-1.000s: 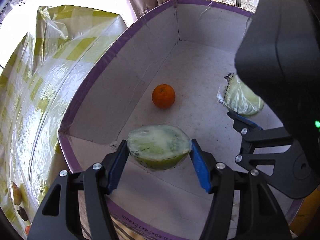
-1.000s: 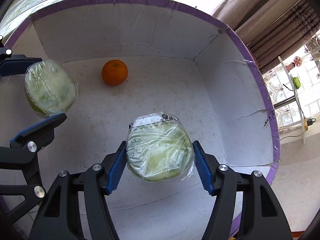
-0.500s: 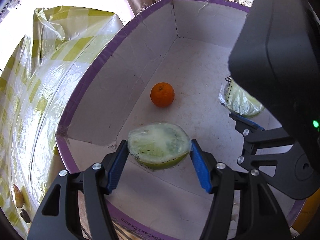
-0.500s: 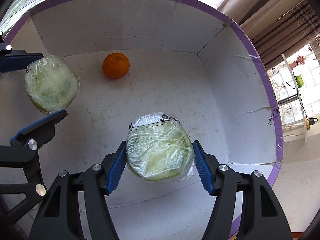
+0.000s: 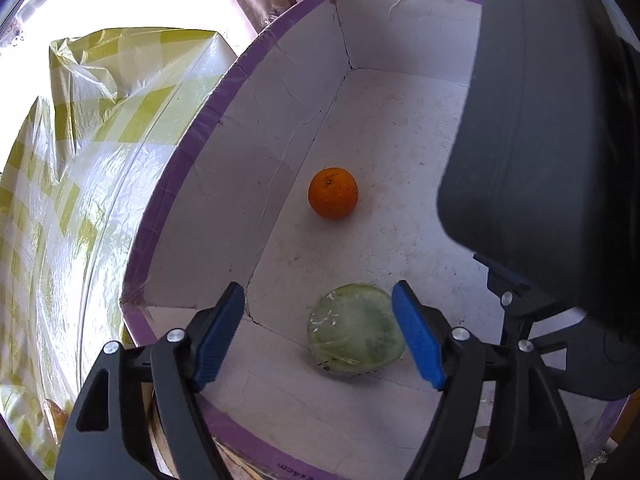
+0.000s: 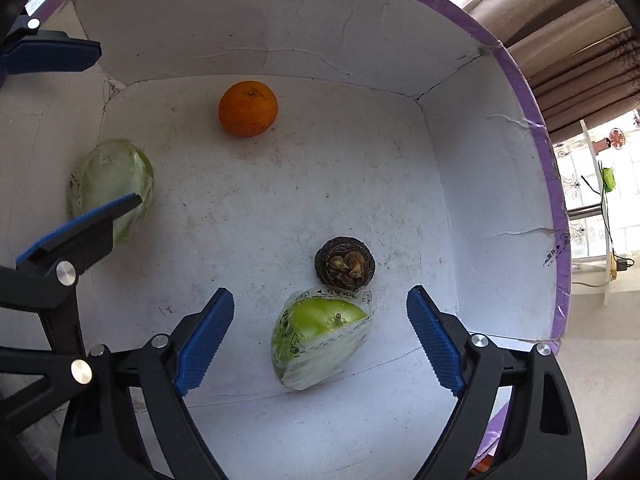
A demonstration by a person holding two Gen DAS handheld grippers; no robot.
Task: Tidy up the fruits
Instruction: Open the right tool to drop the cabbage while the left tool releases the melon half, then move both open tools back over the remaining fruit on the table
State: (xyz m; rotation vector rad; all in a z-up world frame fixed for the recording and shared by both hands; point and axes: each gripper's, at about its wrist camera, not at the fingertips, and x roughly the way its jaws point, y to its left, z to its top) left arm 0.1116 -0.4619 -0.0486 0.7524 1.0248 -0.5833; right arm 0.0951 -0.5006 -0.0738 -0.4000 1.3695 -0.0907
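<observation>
White cardboard box (image 6: 480, 168) held two plastic-wrapped green melon halves (image 6: 320, 336) (image 5: 356, 330), each lying loose between wide-open jaws. Lifting carelessly, a jaw could bump the round orange (image 6: 248, 109) and roll it.

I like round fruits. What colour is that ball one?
Orange; the right wrist view shows it best.

I see an orange (image 6: 247, 109) on the box (image 6: 480, 184) floor near its far wall, one wrapped melon half (image 6: 111, 188) at its left wall, another (image 6: 320, 336) by its near wall touching a dark bulb (image 6: 345, 266).
</observation>
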